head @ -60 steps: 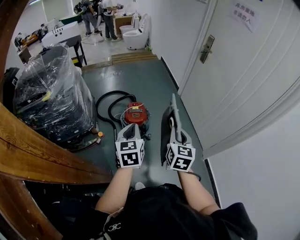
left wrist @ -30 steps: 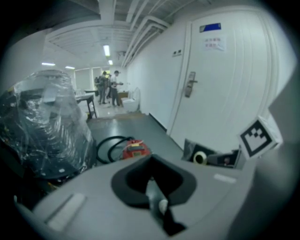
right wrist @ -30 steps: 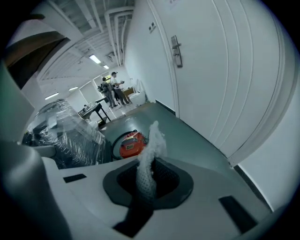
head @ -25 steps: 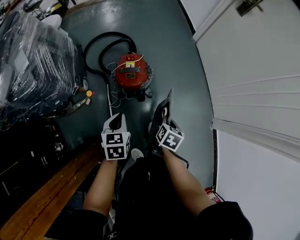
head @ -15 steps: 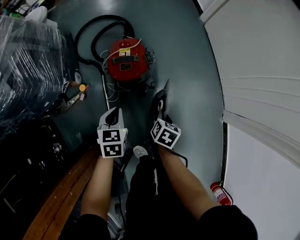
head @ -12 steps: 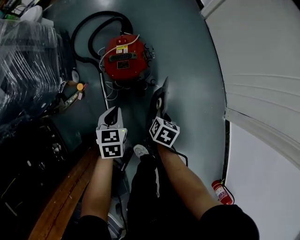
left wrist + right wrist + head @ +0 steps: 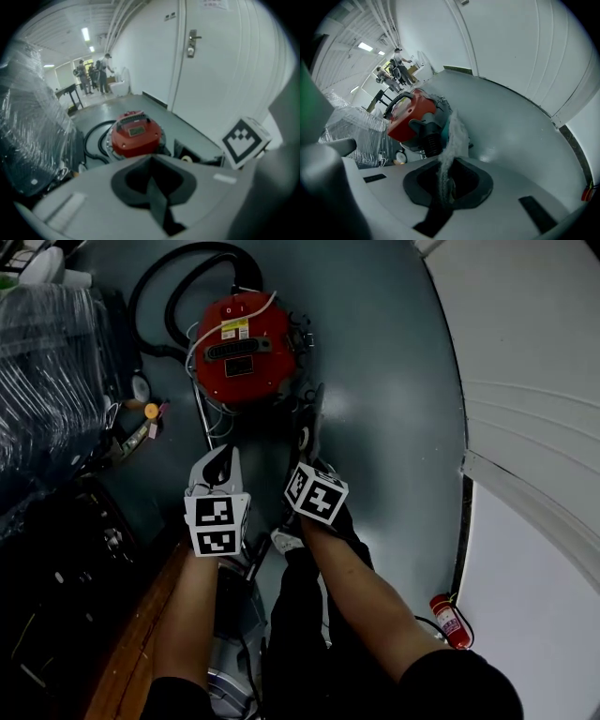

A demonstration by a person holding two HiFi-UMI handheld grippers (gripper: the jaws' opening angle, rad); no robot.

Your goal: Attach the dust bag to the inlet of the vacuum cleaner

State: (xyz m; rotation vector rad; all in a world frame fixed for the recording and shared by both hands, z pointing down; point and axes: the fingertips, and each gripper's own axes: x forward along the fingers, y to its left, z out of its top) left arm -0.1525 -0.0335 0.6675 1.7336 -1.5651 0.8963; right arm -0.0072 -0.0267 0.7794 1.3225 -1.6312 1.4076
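Observation:
The red vacuum cleaner [image 7: 246, 348] stands on the grey floor with its black hose [image 7: 178, 277] looped behind it. My right gripper [image 7: 309, 457] is shut on the edge of the flat dark dust bag [image 7: 314, 418], which stands on edge just short of the vacuum's near side. In the right gripper view the bag's grey fabric [image 7: 453, 136] rises from between the jaws of the right gripper [image 7: 445, 187], with the vacuum [image 7: 410, 112] and its black ribbed inlet [image 7: 430, 138] right behind. My left gripper [image 7: 223, 460] hangs beside it, shut and empty; it [image 7: 152, 187] faces the vacuum [image 7: 136, 136] and the bag's white-ringed collar [image 7: 187, 159].
A plastic-wrapped stack [image 7: 47, 381] crowds the left side, with a wooden rail [image 7: 131, 662] below it. White door and wall [image 7: 534, 362] close the right. A fire extinguisher [image 7: 450, 620] lies near the wall. The person's shoe [image 7: 286, 540] is under the grippers. People [image 7: 93, 75] stand far off.
Both grippers have sunk toward the floor and closer to the vacuum, which now fills more of the view. The bag has stayed in the right gripper; the left stays shut.

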